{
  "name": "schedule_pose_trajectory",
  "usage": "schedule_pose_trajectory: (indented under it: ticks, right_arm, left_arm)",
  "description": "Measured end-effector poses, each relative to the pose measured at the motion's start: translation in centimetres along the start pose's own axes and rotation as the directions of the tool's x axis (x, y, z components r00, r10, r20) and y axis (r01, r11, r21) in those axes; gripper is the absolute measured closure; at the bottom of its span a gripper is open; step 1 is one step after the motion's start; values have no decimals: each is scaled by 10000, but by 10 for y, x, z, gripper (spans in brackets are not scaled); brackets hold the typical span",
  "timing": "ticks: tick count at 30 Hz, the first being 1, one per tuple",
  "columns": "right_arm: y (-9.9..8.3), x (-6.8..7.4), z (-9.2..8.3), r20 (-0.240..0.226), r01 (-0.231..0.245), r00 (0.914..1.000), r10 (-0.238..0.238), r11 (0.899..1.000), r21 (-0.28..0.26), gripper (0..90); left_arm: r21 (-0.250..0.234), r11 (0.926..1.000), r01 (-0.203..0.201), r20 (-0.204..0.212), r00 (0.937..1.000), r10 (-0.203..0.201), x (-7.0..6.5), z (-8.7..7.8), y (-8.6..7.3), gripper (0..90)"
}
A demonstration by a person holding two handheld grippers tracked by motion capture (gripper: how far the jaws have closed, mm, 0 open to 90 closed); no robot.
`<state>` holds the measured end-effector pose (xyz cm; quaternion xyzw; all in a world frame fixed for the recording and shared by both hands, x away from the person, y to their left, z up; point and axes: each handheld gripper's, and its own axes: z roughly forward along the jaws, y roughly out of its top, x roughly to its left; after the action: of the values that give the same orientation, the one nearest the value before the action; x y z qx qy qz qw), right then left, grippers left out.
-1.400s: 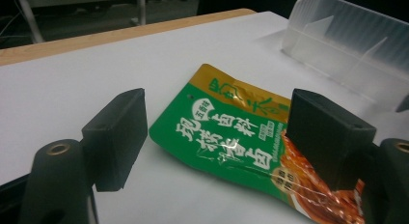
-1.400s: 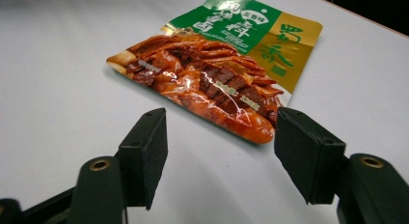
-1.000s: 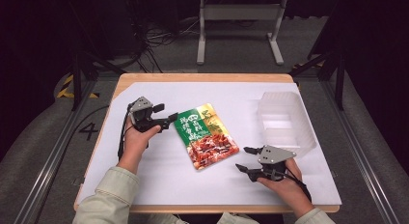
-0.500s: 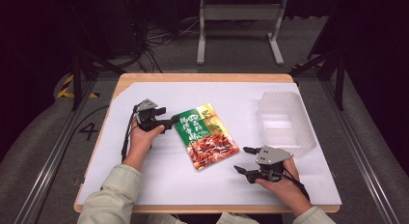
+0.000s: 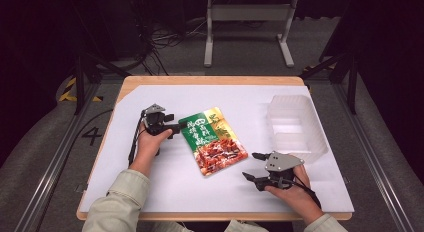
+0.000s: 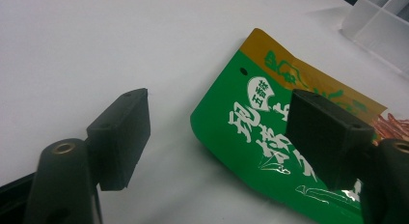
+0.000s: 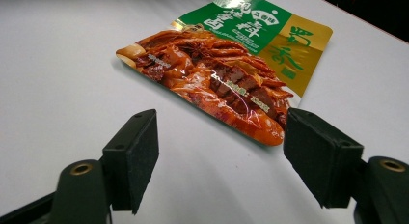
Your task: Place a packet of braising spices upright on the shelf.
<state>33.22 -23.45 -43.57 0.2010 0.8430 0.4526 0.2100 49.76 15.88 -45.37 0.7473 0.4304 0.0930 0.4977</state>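
A food packet (image 5: pixel 212 139), green and gold at its far end and printed with red-brown meat at its near end, lies flat on the white table sheet (image 5: pixel 150 192). My left gripper (image 5: pixel 173 125) is at the packet's left edge. Its jaws are open, and the packet's green corner (image 6: pixel 241 122) lies between them with no pad pressing on it (image 6: pixel 217 113). My right gripper (image 5: pixel 249 166) rests near the packet's lower right corner and points left at it. Its jaws have just been opening; they stand wide with nothing between them (image 7: pixel 222 122), and the packet (image 7: pixel 226 50) lies just beyond.
A clear plastic container (image 5: pixel 295 124) sits at the right of the sheet, and its corner also appears in the left gripper view (image 6: pixel 381 26). The wooden table edge (image 5: pixel 210 80) borders the sheet. A metal stand and cables sit on the floor behind.
My left hand has sunk and edged right, up to the packet's left edge. The right hand has stayed put with its jaws slightly wider.
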Motion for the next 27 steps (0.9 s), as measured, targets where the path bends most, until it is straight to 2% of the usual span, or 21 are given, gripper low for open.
schedule_pose_trajectory:
  ticks: [2, 4, 6, 8, 12, 18, 23, 27]
  right_arm:
    - [0, 0, 0, -2, -10, 10000, 10, 10000, -12, 290]
    - [0, 0, 0, -9, -35, 10000, 35, 10000, -33, 289]
    - [0, 0, -1, -27, -42, 10000, 42, 10000, -43, 288]
    - [0, 1, 0, -43, -50, 10000, 49, 10000, -42, 286]
    - [0, 1, 0, -45, -40, 10000, 40, 10000, -35, 286]
    - [1, 1, 0, -56, -46, 10000, 46, 10000, -65, 284]
    - [1, 2, 0, -93, -46, 9999, 45, 10000, -61, 284]
    - [1, 2, 1, -87, -50, 9999, 49, 10000, -56, 284]
  left_arm:
    - [70, 9999, 107, -39, 9999, -107, 0, 1, 0, 270]
    - [332, 9982, 501, 187, 9985, -507, 1, 2, -1, 293]
    - [403, 9976, 569, 101, 9983, -573, 1, 3, 0, 294]
    - [647, 9946, 808, 78, 9966, -815, 1, 3, -1, 306]
    - [929, 9927, 774, -128, 9970, -766, 0, 6, -1, 307]
    - [1213, 9891, 839, -45, 9965, -840, -1, 8, -1, 331]
    - [1221, 9869, 1053, -49, 9944, -1054, -2, 8, -1, 332]
    - [1217, 9865, 1098, 133, 9936, -1122, -4, 10, -1, 355]
